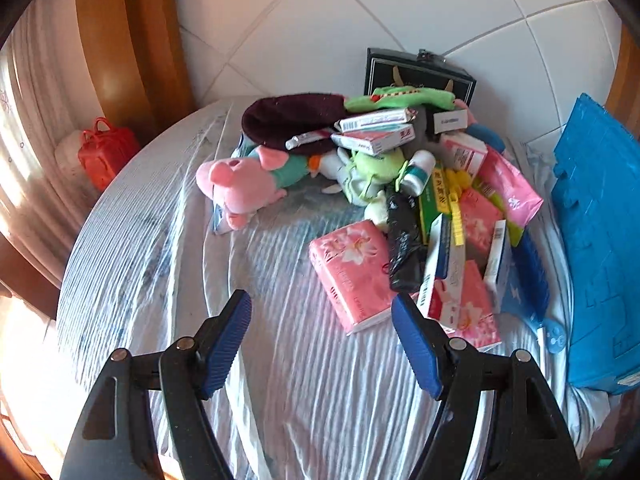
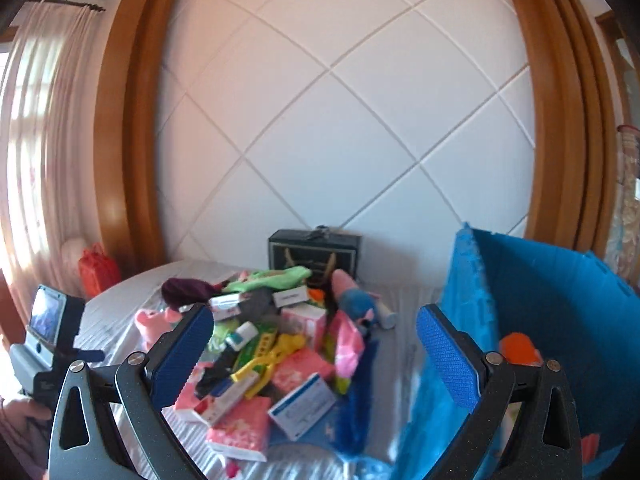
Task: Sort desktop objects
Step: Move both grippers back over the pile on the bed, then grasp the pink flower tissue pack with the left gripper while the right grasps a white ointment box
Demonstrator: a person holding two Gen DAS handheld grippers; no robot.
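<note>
A heap of objects lies on the striped white cloth: a pink pig plush, a dark red hat, medicine boxes, a white bottle, a black bag and pink tissue packs. My left gripper is open and empty, low over the cloth just before the nearest tissue pack. My right gripper is open and empty, above the heap's near side. A blue bin stands right of the heap, with an orange object inside.
A black gift box stands against the white padded wall behind the heap. A red bag sits at the far left by the curtain. The left gripper's body shows at the left edge of the right wrist view.
</note>
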